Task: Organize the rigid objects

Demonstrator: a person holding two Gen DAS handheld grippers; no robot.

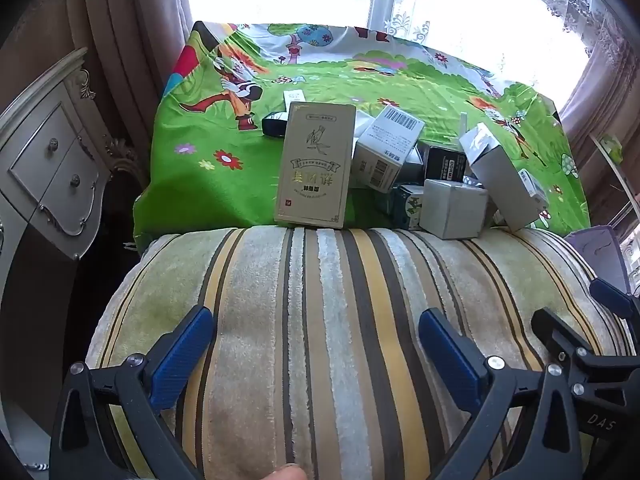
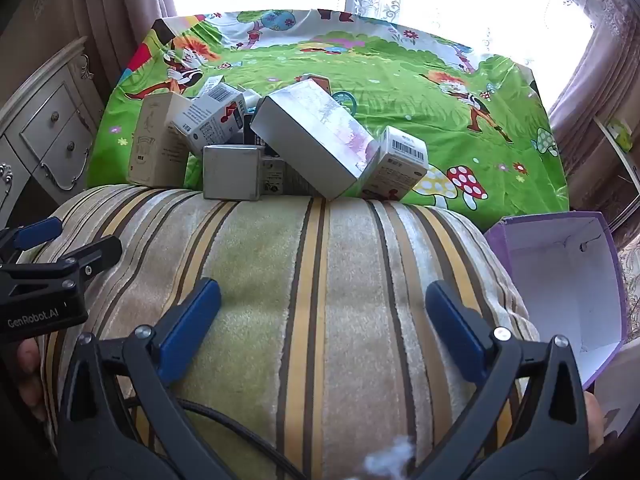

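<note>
Several small cartons lie heaped on a green cartoon-print cloth (image 1: 208,140) that covers a table beneath a bright window. Item: a tall beige box (image 1: 316,164) with gold lettering, standing upright at the left end of the heap. Item: a white box with a barcode (image 1: 386,146), tilted, leaning just right of the beige box. Item: a silver-grey cube box (image 1: 454,208) at the near edge of the heap. Item: a long silver box (image 2: 314,140), tilted, resting across the cartons beneath it. Item: a white barcode carton (image 2: 398,166) at the right end, touching the long silver box. Dark cartons show between these but are too hidden to describe. Near side: a striped plush cushion (image 1: 320,320) in cream, yellow and brown fills the foreground, its far edge meeting the heap. Right of the cushion: an open purple box (image 2: 560,280) with a white interior, nothing visible inside. Far left: a cream carved cabinet (image 1: 52,168) with drawers. Left gripper (image 1: 316,352): hovers over the cushion, jaws spread wide apart, nothing between them. Right gripper (image 2: 322,320): likewise over the cushion, jaws wide apart and holding nothing. Both sit side by side, well short of the cartons, angled downward.
</note>
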